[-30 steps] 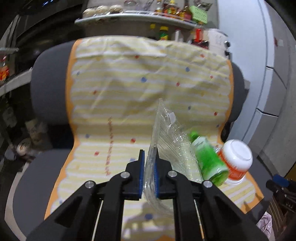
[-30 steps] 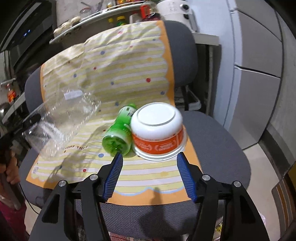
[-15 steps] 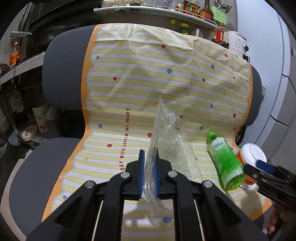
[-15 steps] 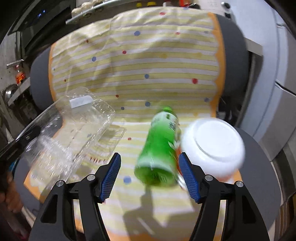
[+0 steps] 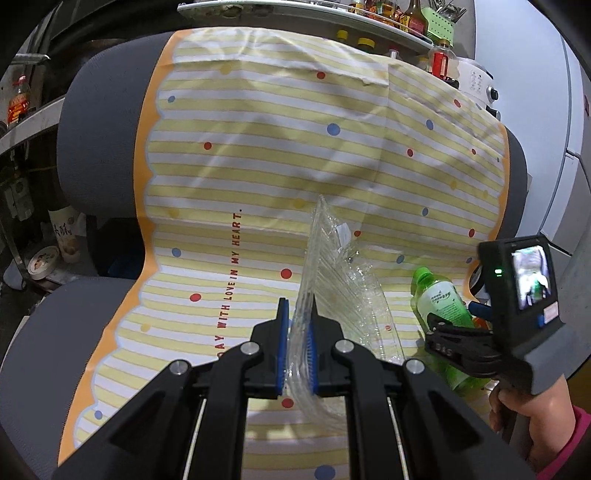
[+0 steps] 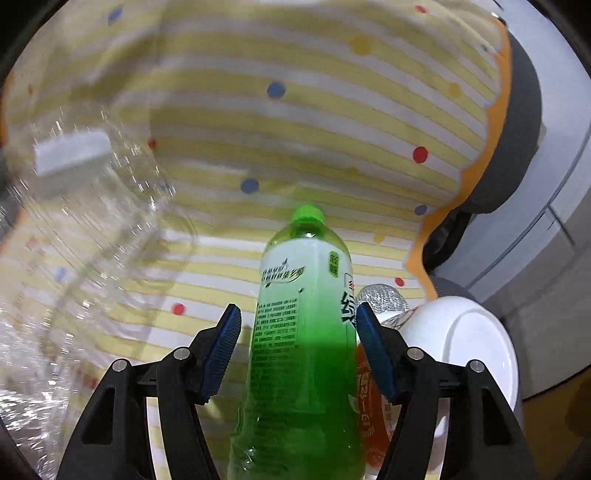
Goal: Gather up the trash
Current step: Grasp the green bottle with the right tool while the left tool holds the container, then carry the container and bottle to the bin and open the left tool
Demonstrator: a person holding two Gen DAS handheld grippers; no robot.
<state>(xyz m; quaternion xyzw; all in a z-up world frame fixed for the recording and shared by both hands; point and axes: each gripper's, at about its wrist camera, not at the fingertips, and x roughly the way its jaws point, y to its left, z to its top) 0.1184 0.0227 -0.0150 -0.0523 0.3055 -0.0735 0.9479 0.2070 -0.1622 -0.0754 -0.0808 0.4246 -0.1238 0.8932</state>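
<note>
On grey chair (image 5: 96, 122), striped cloth (image 5: 258, 155); shelf (image 5: 295, 11) of bottles behind

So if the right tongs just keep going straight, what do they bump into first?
Probably the green bottle. It lies on the striped cloth on the chair, already between the open fingers of the right tongs, and neither pad seems to press on it yet. A white bowl sits just beside it.
</note>
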